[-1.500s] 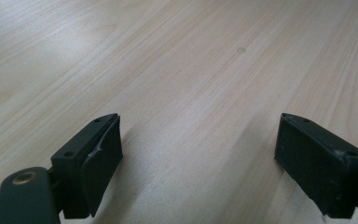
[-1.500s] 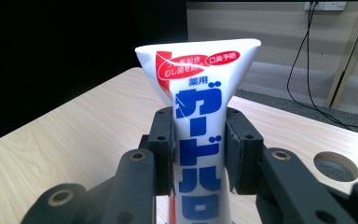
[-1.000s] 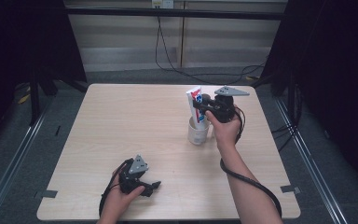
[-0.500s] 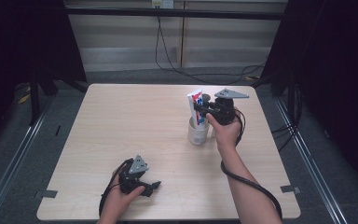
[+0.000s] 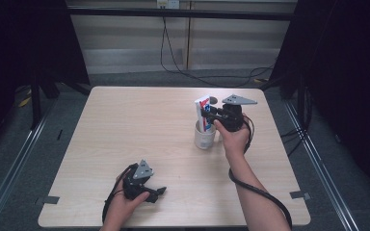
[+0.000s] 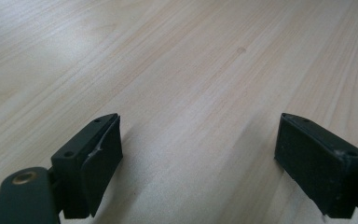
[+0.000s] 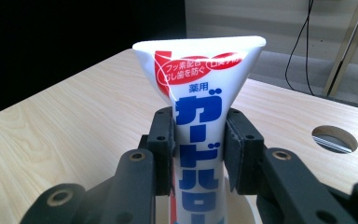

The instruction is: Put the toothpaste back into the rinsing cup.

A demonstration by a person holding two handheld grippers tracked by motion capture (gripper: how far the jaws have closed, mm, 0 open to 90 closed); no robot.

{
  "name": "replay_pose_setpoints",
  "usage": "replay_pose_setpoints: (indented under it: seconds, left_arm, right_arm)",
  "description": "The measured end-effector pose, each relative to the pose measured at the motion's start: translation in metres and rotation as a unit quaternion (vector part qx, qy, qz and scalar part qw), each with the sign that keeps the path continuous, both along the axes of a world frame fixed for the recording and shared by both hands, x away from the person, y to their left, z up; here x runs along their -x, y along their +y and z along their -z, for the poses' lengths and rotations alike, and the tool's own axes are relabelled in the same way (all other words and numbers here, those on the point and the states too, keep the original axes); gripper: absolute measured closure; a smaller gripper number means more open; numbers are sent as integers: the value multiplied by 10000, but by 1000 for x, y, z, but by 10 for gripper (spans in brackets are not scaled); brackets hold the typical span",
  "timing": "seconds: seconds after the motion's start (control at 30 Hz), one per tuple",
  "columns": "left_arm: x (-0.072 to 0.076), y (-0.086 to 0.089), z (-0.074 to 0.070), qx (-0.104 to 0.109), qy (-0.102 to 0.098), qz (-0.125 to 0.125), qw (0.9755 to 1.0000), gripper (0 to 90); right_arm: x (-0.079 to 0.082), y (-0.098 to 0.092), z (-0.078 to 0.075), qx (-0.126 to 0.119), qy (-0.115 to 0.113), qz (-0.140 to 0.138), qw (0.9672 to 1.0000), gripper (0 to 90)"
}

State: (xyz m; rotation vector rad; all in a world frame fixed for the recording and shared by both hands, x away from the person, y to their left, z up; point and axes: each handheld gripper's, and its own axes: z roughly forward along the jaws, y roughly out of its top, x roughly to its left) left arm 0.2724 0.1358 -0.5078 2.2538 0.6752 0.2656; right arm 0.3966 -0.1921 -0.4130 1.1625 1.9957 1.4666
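Observation:
A white toothpaste tube (image 5: 203, 112) with red and blue print stands upright with its lower end inside a white cup (image 5: 204, 137) at the table's centre right. My right gripper (image 5: 212, 115) is shut on the tube; in the right gripper view both pads squeeze the tube (image 7: 199, 140) at its middle, crimped end up. Near the table's front edge my left gripper (image 5: 160, 192) lies low over the wood, held by a hand. Its jaws stand wide apart in the left gripper view (image 6: 198, 154), with bare table between them.
The light wooden table (image 5: 125, 125) has a round cable hole (image 7: 334, 138) near its far edge behind the cup. Cables trail from both grippers. Dark curtains and metal rails flank the table.

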Motion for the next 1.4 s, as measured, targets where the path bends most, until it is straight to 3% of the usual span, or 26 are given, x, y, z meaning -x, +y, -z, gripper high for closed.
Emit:
replay_pose_setpoints:
  seconds: [1.4]
  left_arm:
    - [0, 0, 0, 9, 6, 6, 10000, 146]
  right_arm:
    - [13, -3, 19, 159, 129, -54, 9998, 669]
